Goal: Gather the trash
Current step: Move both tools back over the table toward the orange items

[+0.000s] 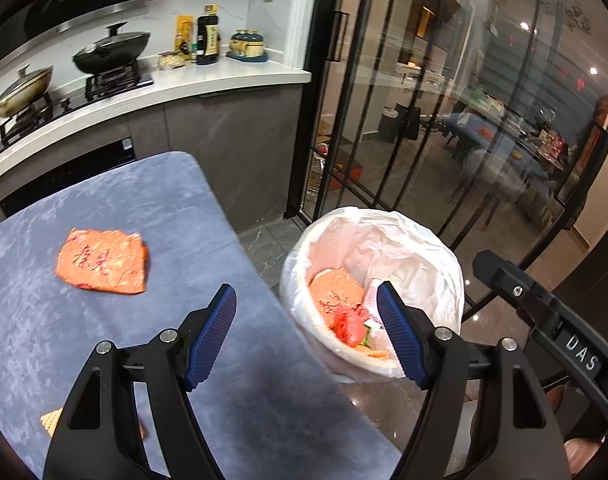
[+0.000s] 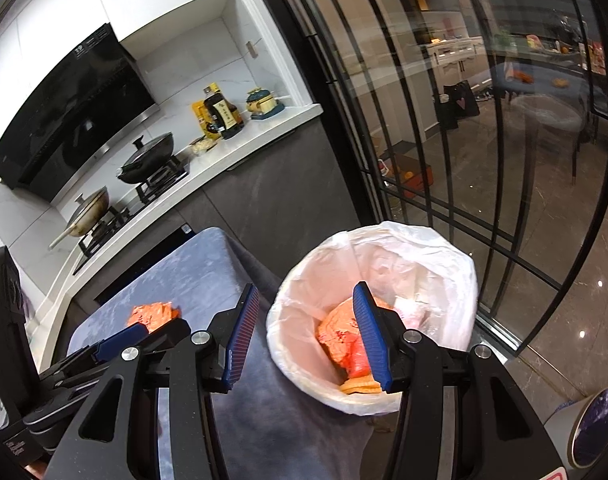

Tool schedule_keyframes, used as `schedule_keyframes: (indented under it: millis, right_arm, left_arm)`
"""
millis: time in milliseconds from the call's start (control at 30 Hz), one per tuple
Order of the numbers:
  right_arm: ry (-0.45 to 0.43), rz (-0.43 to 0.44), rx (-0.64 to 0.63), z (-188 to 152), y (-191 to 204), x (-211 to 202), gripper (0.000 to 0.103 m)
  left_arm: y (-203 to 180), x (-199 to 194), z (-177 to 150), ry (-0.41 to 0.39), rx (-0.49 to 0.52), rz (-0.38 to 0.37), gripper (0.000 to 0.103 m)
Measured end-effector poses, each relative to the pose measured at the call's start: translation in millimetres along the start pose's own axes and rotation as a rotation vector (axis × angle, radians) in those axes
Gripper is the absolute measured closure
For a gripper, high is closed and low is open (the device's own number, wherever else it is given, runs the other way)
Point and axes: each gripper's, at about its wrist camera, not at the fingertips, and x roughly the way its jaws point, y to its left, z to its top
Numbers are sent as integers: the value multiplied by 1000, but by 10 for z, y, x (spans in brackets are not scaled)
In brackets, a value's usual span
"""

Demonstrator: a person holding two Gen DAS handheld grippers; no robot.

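Observation:
A crumpled orange wrapper (image 1: 104,260) lies on the blue-clothed table (image 1: 164,208), ahead and to the left of my left gripper (image 1: 305,332). That gripper is open and empty, and it hangs over the table's right edge. A piece of wafer (image 1: 51,420) lies under its left arm. On the floor beside the table stands a bin with a white liner (image 1: 423,248) holding an orange wrapper (image 1: 335,290) and red scraps (image 1: 347,324). My right gripper (image 2: 305,336) is open and empty above the near rim of the bin (image 2: 443,280). The table's wrapper (image 2: 154,314) shows at its left.
A kitchen counter (image 1: 224,76) with a hob, two lidded pans (image 1: 112,50) and bottles (image 1: 208,36) runs behind the table. A black-framed glass door (image 1: 383,120) stands behind the bin. A round dark-topped object (image 2: 595,428) sits at the lower right.

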Motion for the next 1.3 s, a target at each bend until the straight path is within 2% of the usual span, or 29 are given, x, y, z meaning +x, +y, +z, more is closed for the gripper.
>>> schedule_keyframes:
  millis: [300,500,667,1033,1300]
  right_arm:
    - [30,46,-50,-127,406,56,53]
    - [63,85,-83,-299,731,123,53]
    - [91,111,-109,-427,972,180,53]
    - [154,145,-149,-711,1446,335,53]
    - [190,152,-179,-875,1659,436,53]
  left_arm:
    - [549,-218,-166,3,-56,58,34]
    - [955,-376,-343,12,-91,126,31]
    - [1361,-502,-578,40,-146,178,31]
    - [2217,-678,-1231,106,-319,245,31]
    - [2436,-604,-1478,133,-396,207,32]
